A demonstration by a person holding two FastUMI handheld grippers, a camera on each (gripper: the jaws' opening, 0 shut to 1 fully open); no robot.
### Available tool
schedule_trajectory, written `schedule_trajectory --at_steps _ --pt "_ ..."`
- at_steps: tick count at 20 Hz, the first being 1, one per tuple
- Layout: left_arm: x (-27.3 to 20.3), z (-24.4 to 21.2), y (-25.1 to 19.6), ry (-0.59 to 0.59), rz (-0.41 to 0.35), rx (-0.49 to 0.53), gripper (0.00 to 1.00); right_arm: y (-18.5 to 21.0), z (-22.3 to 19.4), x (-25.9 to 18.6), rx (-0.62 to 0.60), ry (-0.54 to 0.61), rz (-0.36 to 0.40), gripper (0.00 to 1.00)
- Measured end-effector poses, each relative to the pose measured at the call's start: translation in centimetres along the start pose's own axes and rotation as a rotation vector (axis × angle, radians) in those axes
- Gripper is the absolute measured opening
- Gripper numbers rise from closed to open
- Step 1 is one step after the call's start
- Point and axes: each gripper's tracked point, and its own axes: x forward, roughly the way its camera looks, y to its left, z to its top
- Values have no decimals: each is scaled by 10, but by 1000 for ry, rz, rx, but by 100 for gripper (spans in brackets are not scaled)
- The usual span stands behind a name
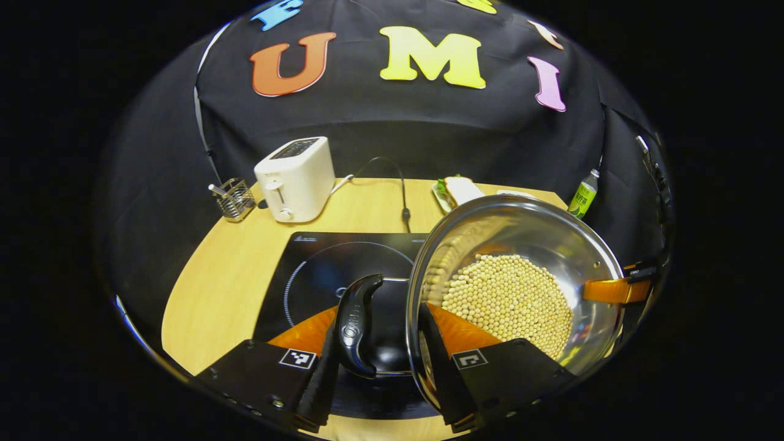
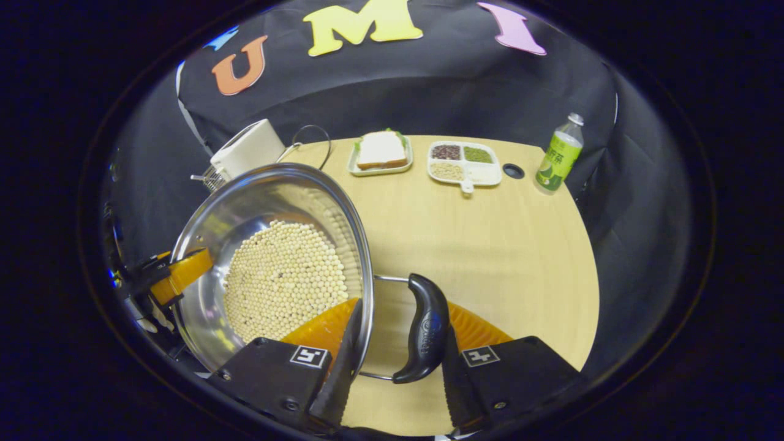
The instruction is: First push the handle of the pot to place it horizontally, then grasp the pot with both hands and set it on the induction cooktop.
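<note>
Pot (image 1: pixel 520 282), stainless and holding a layer of pale beans, hangs between the two tools with each one clamped across its rim and side handle. In the left gripper view the left gripper (image 1: pixel 383 343) has one finger outside the black left handle (image 1: pixel 356 324) and the other inside the pot wall, so the handle and rim sit squeezed between them. The right gripper view shows the mirror case: the right gripper (image 2: pixel 398 349) is closed over the right handle (image 2: pixel 425 327) and the rim beside it. Both handles lie level (that push looks finished, as far as I can judge).

What the coming move turns on is where the induction cooktop (image 1: pixel 331 269) lies. It sits directly ahead of and below the left gripper's fingers, on the far side of that tool from the pot's body, and the pot still overhangs its right edge. So the carry should run toward the left gripper's side, with that gripper leading and the right one following across the wooden table (image 2: pixel 490 245), keeping the rim level so no beans spill.
</note>
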Motion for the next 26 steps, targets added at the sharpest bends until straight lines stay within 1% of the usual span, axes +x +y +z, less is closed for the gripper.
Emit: schedule_trajectory --at_steps 5,11,16,21,26 --pt "-6 -2 46 4 14 -18 66 49 -2 4 -8 -1 5 63" --pt "0 1 86 5 12 -9 66 91 1 15 1 3 4 63" --pt "14 3 115 15 5 -1 66 118 5 28 18 16 -4 63" --pt "31 8 144 22 12 -6 66 146 15 46 11 30 -5 63" --pt "41 10 162 32 17 -23 66 162 27 62 -6 37 -6 63"
